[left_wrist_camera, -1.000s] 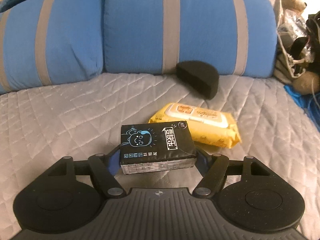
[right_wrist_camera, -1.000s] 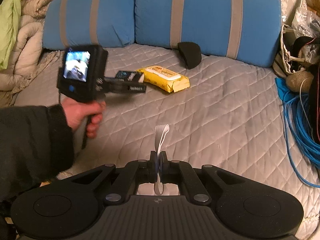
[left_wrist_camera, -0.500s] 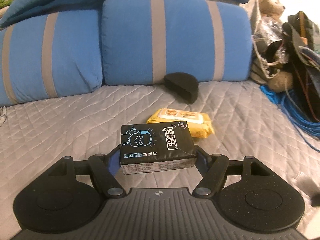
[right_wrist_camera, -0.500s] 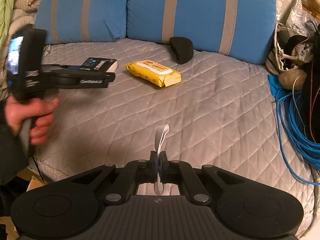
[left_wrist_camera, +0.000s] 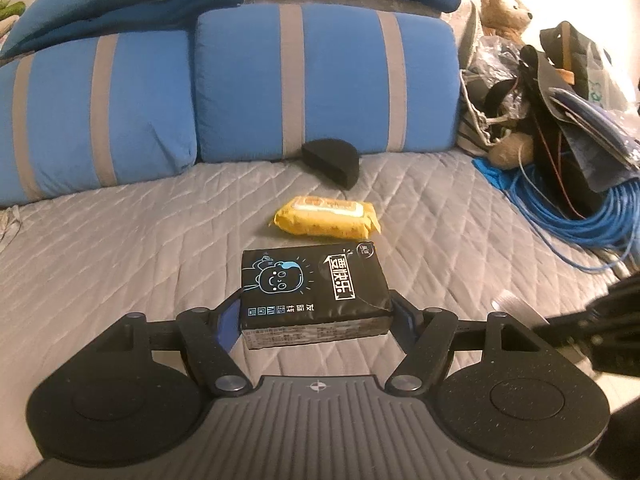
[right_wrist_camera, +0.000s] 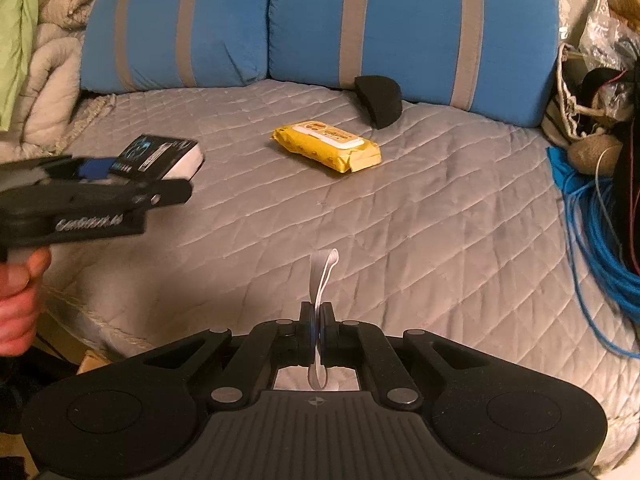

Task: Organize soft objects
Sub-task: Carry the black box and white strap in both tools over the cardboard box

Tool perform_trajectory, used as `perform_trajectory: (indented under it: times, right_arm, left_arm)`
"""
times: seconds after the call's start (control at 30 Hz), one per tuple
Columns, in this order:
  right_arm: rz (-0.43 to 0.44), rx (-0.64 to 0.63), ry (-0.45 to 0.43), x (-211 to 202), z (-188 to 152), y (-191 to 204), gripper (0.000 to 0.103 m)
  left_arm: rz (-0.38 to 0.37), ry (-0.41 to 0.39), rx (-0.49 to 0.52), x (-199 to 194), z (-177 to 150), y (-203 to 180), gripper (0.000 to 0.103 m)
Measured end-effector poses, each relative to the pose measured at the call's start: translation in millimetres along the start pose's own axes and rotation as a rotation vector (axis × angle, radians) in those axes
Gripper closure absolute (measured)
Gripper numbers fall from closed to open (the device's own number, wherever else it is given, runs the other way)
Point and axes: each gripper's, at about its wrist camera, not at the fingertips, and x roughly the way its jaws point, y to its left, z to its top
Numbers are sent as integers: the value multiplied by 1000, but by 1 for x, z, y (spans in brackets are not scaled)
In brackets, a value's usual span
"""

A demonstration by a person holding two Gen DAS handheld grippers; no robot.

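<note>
My left gripper (left_wrist_camera: pixel 316 316) is shut on a black tissue pack (left_wrist_camera: pixel 314 286) with a blue cartoon face, held above the grey quilted bed. The pack also shows in the right wrist view (right_wrist_camera: pixel 160 156), at the left. My right gripper (right_wrist_camera: pixel 318 320) is shut on a thin grey strap (right_wrist_camera: pixel 324 272) that loops up between its fingers. A yellow wet-wipe pack (left_wrist_camera: pixel 326 222) lies on the bed ahead; it also shows in the right wrist view (right_wrist_camera: pixel 326 146). A black half-round foam piece (left_wrist_camera: pixel 332 158) leans at the pillows.
Two blue pillows with grey stripes (left_wrist_camera: pixel 320 80) line the back of the bed. A coil of blue cable (left_wrist_camera: pixel 592 220), bags and a teddy bear (left_wrist_camera: pixel 506 8) crowd the right side. Beige and green blankets (right_wrist_camera: pixel 36 60) pile at the left.
My left gripper has pulled back from the pillows with the tissue pack, so the yellow pack looks farther away. My right gripper keeps hold of the strap.
</note>
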Motion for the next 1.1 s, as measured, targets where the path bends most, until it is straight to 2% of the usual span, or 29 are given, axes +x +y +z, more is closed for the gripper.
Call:
perform_trajectory:
  times: [0.5, 0.73, 1.1]
  right_arm:
    - [66, -53, 100, -15, -35, 29, 98]
    - [96, -79, 134, -26, -60, 46, 98]
    - [115, -64, 166, -39, -87, 51, 98]
  left_arm:
    - [-40, 161, -2, -53, -47, 1, 32]
    - [-59, 246, -2, -64, -67, -4, 32]
    - [-106, 398, 29, -72, -98, -15, 32]
